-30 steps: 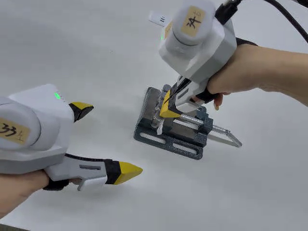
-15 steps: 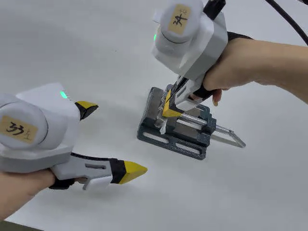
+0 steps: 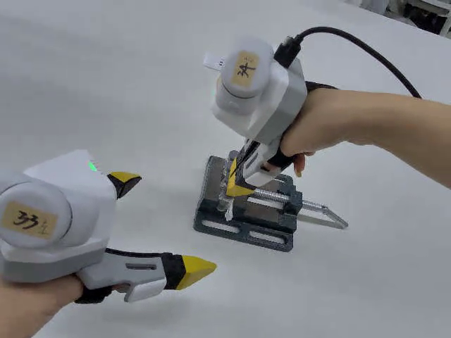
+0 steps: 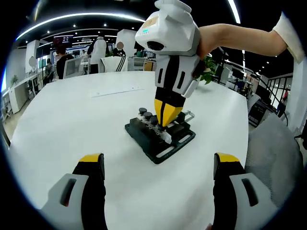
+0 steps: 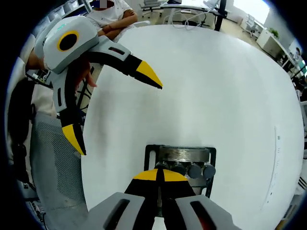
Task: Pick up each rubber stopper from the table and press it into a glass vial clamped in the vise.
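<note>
Still, the right gripper (image 3: 236, 189) is keeping its place over the dark grey metal bench vise (image 3: 243, 229), as it was a second ago. The shift in the picture is coming from the headset, not from the things. Its yellow-tipped jaws are pressing together and pointing down into the vise's mouth. A row of dark round rubber stoppers (image 5: 194, 170) is sitting there, just beyond the tips and running off to one side of them. Whether a stopper is lying under the tips is hidden. The left gripper (image 3: 168, 224) is hanging well apart from the vise above the white tabletop (image 3: 106, 84), as before. Its jaws are spreading wide and gripping nothing, with the vise lying ahead between them.
</note>
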Demonstrator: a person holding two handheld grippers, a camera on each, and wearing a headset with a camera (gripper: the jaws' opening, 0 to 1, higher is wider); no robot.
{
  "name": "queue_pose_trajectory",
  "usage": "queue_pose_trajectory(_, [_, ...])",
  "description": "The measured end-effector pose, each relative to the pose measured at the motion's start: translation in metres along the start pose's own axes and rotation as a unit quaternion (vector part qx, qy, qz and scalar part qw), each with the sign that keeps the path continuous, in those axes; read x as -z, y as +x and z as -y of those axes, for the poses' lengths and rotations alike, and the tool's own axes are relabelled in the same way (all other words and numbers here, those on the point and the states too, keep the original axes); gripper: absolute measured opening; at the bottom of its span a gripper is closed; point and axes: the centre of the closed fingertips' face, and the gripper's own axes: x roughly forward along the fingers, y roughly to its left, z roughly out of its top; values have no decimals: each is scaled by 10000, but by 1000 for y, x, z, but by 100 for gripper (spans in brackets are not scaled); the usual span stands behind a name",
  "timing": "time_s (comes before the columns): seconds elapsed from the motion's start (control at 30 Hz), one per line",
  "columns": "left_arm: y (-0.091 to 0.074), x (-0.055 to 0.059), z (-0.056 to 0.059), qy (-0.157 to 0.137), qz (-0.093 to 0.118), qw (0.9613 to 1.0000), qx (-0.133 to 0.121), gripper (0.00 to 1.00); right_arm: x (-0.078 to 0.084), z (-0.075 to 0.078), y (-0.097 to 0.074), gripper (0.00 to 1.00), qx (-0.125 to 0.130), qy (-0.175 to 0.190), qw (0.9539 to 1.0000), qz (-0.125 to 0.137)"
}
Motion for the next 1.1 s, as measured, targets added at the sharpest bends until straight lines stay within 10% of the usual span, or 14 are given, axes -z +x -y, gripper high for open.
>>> queue_pose_trajectory(0.67, [-7,-8,-4,370,-158,9992,-18,93,0,2,0,0,465,-255,9933,1023])
queue_pose_trajectory(0.77, [-7,-8,-3,387,-161,9991,-30,93,0,8,-2,8,834,-484,9877,1232])
queue_pose_trajectory(1.1, [-6,-4,1,438,-190,9989,26,93,24,-10,-12,43,1055,521,9684,2198])
